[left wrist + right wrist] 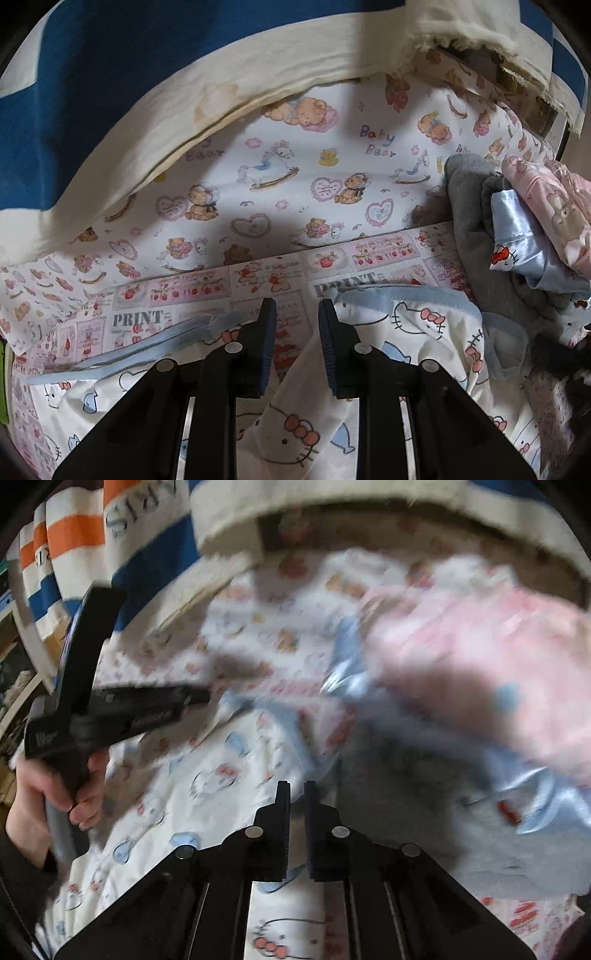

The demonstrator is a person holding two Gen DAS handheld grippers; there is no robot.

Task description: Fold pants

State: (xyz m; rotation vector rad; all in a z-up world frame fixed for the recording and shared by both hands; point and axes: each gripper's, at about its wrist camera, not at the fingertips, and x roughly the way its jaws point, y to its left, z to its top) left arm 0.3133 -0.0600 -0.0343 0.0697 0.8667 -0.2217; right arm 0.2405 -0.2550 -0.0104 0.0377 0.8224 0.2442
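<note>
White Hello Kitty pants [417,332] with pale blue trim lie flat on a printed sheet, under and ahead of my left gripper [297,314]. The left gripper is open, its jaws a hand-width apart just above the cloth, holding nothing. In the blurred right wrist view the same pants [192,775] spread to the left. My right gripper [296,790] hovers over their right edge, jaws almost closed with a narrow gap and nothing seen between them. The left gripper's body [110,709] and the hand holding it show at the left.
A pile of clothes sits at the right: grey garment [465,221], pale blue satin piece [517,236], pink bear-print cloth [554,206]. A cream and blue fabric wall [147,110] curves along the back. The bear-print sheet [295,177] covers the surface.
</note>
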